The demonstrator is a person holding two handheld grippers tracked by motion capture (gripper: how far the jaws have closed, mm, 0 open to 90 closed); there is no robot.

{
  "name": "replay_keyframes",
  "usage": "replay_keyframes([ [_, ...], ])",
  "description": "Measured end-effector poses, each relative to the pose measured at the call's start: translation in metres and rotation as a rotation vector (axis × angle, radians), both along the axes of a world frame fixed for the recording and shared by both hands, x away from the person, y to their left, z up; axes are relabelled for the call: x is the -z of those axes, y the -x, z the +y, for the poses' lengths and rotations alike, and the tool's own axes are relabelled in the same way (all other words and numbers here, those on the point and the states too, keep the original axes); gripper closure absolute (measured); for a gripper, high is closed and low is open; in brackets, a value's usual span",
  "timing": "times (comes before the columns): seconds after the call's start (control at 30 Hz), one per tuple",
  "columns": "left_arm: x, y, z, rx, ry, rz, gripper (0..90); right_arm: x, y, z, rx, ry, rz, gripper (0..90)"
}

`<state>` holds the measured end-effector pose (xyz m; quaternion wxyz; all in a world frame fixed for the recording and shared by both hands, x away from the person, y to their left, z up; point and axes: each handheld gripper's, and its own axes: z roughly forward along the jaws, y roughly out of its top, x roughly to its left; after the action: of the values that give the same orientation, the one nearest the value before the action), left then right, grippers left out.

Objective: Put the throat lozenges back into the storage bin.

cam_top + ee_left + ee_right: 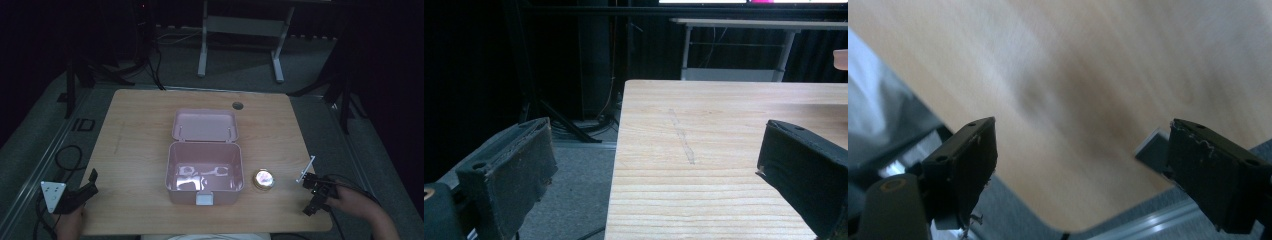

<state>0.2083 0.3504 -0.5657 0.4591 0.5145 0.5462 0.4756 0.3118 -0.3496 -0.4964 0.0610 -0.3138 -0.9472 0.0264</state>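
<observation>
A pink box [204,172] stands open at the middle of the wooden table [140,140], its lid tilted back and some pale shiny items lying inside. Just right of it sits a small round gold tin [263,179]. My left gripper [89,185] hovers at the table's front left corner, and its jaws stand wide apart over bare wood and the table's left edge [616,165]. My right gripper [314,197] is at the front right corner, tilted down, and it is open with nothing between its fingers [968,165].
A round cable hole [237,105] lies behind the box. Cables trail on the grey floor at the left [67,157]. A white desk frame [240,35] stands beyond the table. The right gripper view is blurred, and the table's corner [1068,220] and floor lie below.
</observation>
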Motion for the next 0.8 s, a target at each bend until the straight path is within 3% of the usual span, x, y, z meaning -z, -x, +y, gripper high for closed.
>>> replay_keyframes([
  [0.2,0.000,0.000,0.000,0.001,0.000,0.000,2.4,-0.007,-0.003,0.003,-0.028,0.016,0.017,13.7],
  [0.43,0.000,0.000,0.000,0.002,0.003,0.001,2.5,-0.009,-0.010,0.013,-0.020,0.031,0.025,13.2],
  [0.57,0.000,0.000,0.000,0.004,0.005,-0.003,2.4,-0.010,-0.015,0.024,-0.033,0.039,-0.012,13.3],
  [0.8,0.000,0.000,0.000,0.006,0.004,-0.002,2.5,-0.012,-0.026,0.046,-0.069,0.024,-0.023,13.3],
])
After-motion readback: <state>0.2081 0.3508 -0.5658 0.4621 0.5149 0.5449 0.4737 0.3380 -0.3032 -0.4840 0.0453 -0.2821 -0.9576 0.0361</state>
